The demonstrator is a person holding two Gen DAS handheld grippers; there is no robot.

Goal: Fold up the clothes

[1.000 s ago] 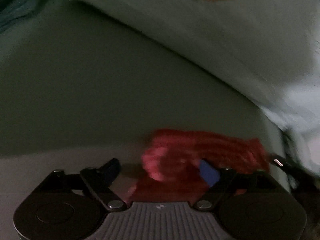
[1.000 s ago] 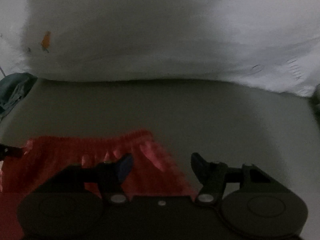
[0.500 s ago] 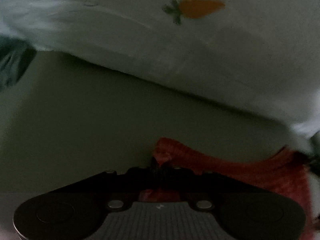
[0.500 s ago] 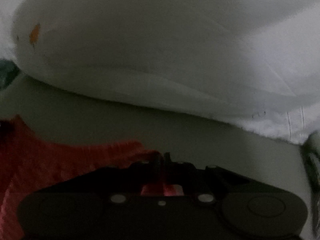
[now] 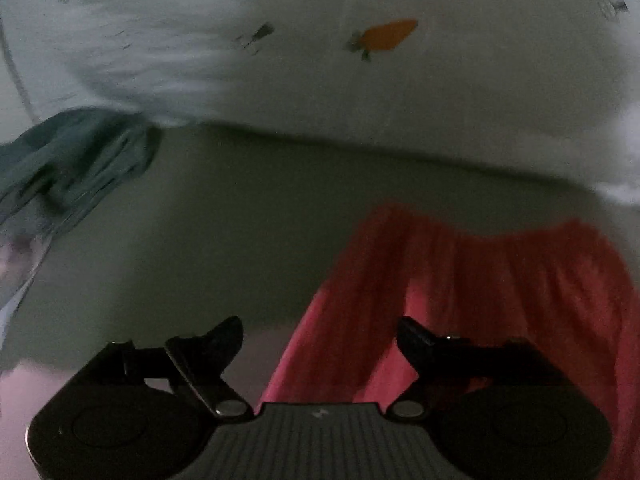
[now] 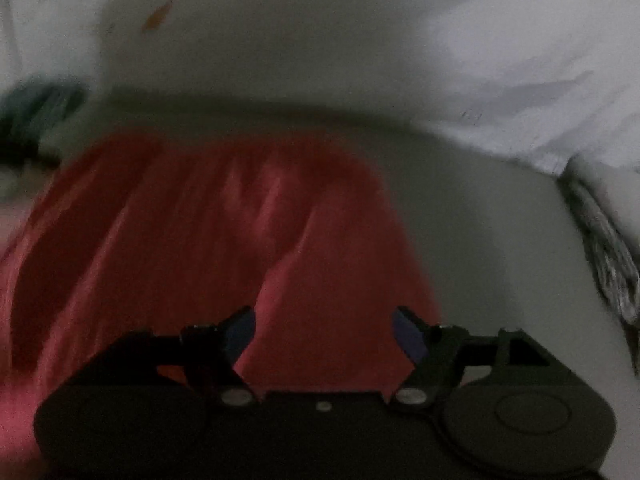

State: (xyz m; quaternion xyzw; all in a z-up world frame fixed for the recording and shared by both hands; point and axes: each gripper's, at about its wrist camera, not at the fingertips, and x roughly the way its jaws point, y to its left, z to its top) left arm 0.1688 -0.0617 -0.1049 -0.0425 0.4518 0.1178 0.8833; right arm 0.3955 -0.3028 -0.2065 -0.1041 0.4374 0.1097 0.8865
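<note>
Two grippers, fingers apart, gripping nothing: left gripper (image 5: 319, 330) at lower centre, right gripper (image 6: 323, 322) likewise. Beyond both, red garment (image 6: 224, 224) spread flat on grey surface (image 5: 240, 224). Farther back, teal cloth (image 5: 72, 156) upper left, white carrot-print bedding (image 5: 384, 80) across top.

Surface: plain grey-green bed sheet (image 5: 248, 240), dim light. Red garment (image 5: 480, 280) lies spread on it at 4 o'clock in left view, gathered edge away from camera. Crumpled teal cloth (image 5: 76, 160) at 9 o'clock. White carrot-print bedding (image 5: 440, 100) heaped along 12 o'clock.
</note>
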